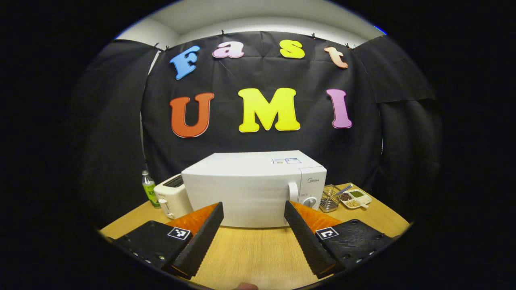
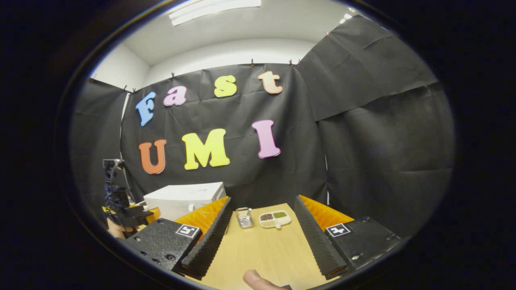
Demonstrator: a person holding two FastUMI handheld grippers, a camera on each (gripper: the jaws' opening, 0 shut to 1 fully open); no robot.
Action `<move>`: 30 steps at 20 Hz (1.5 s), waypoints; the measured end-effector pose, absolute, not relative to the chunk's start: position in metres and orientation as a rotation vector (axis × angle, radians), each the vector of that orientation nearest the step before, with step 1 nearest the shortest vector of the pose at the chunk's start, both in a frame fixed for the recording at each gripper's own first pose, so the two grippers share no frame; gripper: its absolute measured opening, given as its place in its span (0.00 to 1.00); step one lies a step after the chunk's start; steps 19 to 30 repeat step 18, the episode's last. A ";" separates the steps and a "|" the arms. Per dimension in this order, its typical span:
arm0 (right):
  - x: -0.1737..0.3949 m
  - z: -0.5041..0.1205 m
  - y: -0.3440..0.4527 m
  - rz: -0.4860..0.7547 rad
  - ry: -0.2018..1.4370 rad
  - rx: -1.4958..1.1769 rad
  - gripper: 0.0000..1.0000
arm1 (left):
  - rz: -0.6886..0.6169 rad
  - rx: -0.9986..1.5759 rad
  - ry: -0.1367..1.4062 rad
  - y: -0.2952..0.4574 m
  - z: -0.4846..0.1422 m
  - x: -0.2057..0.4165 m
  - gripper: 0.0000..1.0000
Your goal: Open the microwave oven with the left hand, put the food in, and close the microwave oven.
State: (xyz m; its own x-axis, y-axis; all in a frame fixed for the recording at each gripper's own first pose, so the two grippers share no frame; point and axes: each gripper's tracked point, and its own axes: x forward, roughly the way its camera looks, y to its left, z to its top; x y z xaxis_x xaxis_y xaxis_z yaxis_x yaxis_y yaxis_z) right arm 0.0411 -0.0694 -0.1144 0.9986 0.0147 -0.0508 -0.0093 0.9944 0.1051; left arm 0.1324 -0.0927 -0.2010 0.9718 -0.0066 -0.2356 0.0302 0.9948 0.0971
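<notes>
Wooden worktop (image 1: 258,249) up front, bottle (image 1: 150,188) and toaster (image 1: 174,195) left, closed microwave (image 1: 250,189) centre, food tray (image 1: 355,198) right, both hand-held grippers spread and empty, so the left hand-held gripper (image 1: 253,233) should approach the door's right edge squarely.

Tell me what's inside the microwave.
Cannot tell: the microwave stands shut on the table, its door solid white. Two small stickers sit on top. The left gripper hangs open before it.
</notes>
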 end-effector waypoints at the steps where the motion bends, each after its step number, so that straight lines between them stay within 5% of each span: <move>1: 0.037 -0.114 -0.068 0.012 0.051 0.104 0.92 | 0.010 0.107 0.221 -0.087 -0.188 0.118 0.96; 5: 0.013 -0.107 -0.060 0.013 0.023 0.096 0.92 | 0.098 0.125 0.194 -0.064 -0.153 0.057 0.96; 15: -0.052 -0.092 -0.028 0.065 -0.014 0.020 0.91 | 0.084 0.071 0.081 -0.043 -0.086 -0.079 0.96; 16: -0.055 -0.090 -0.024 0.066 -0.007 -0.002 0.99 | 0.095 0.069 0.061 -0.038 -0.079 -0.085 0.96; 17: -0.057 -0.087 -0.021 0.063 0.004 -0.021 0.91 | 0.103 0.064 0.044 -0.035 -0.072 -0.090 0.96; 30: -0.059 -0.088 -0.017 0.063 0.024 -0.042 0.91 | 0.101 0.061 0.035 -0.035 -0.069 -0.095 0.96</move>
